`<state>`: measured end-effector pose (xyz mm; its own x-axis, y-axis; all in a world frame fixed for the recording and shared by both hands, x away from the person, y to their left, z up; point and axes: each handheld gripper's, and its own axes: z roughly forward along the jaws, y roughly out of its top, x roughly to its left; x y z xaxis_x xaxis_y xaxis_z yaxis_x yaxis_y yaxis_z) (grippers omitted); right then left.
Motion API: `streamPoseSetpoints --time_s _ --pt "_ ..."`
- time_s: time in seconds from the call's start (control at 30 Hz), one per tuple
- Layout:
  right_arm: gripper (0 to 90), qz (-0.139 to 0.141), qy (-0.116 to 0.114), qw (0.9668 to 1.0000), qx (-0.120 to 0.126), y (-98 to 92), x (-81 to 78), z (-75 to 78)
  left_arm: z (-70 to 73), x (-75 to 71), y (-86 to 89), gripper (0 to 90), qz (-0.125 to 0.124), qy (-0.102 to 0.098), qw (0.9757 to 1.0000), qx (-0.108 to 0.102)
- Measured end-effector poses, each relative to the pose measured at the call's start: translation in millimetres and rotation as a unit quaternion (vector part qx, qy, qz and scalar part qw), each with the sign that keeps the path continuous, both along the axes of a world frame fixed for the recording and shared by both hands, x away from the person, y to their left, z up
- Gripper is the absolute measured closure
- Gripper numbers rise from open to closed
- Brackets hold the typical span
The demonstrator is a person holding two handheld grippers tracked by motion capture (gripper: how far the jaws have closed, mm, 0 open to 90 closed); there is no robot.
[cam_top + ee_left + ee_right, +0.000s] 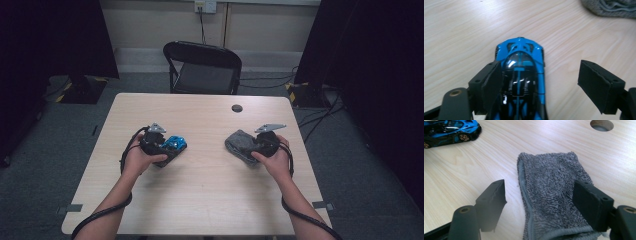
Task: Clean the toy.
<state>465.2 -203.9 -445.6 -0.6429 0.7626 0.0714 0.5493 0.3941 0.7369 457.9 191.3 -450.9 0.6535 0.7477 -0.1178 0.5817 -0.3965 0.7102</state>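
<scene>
My left gripper (541,82) stands wide over the car (521,75), which sits on the surface between the jaws. The left pad lies right against the car's side, though I cannot tell whether it presses; the right pad is well clear, with bare wood between it and the car. The car is blue and black, its roof glossy, and it points away from me along the jaws. In the high view the left gripper (165,147) is in my left hand (140,157) at the left of the surface, with the car (175,143) at its tip.

My right gripper (541,205) is also parted, jaws astride the towel (551,192). The right pad sits on or just over the towel's right edge, the left pad apart from it over bare wood. The towel is grey terry, folded, lying flat with a stitched hem along its left side. Farther off, at the top left of that view, is the car (449,131) side-on, well apart from the towel. In the high view the right gripper (262,142) and my right hand (275,157) are at the towel (239,142).

I see no container. The surface (205,195) is pale wood with a round hole (237,108) near its far edge. Beyond stands a black chair (202,67) on grey carpet, dark drapes at both sides, cables at the right.
</scene>
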Motion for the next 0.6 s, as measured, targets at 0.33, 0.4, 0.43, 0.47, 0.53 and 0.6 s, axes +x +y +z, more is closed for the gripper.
streamPoseSetpoints --time_s 0.33,0.4,0.43,0.47,0.53,0.6 --pt "21.2 0.028 0.002 0.9996 0.001 11.2 -10.4 -0.3 -0.5 -12.1 -7.5 16.1 -0.02 0.005 0.9997 -0.012" --pt "20.6 0.033 0.005 0.9994 0.003 13.8 -12.0 -1.2 -1.8 -14.0 -8.1 16.1 -0.023 0.01 0.9996 -0.015" --pt "20.4 0.032 0.004 0.9995 0.004 14.7 -12.9 -1.3 -2.9 -14.9 -8.9 16.1 -0.022 0.01 0.9995 -0.02" --pt "20.2 0.033 0.005 0.9994 0.005 15.4 -13.4 -1.2 -3.3 -15.8 -9.3 16.1 -0.025 0.011 0.9994 -0.019" --pt "19.6 0.037 0.004 0.9993 0.007 16.8 -14.3 -0.9 -4.1 -17.4 -10.5 16.2 -0.031 0.006 0.9994 -0.012" --pt "18.9 0.043 0.004 0.999 0.01 17.8 -15.4 -0.4 -4.6 -19.6 -12.4 16.2 -0.035 0.006 0.9993 -0.014"
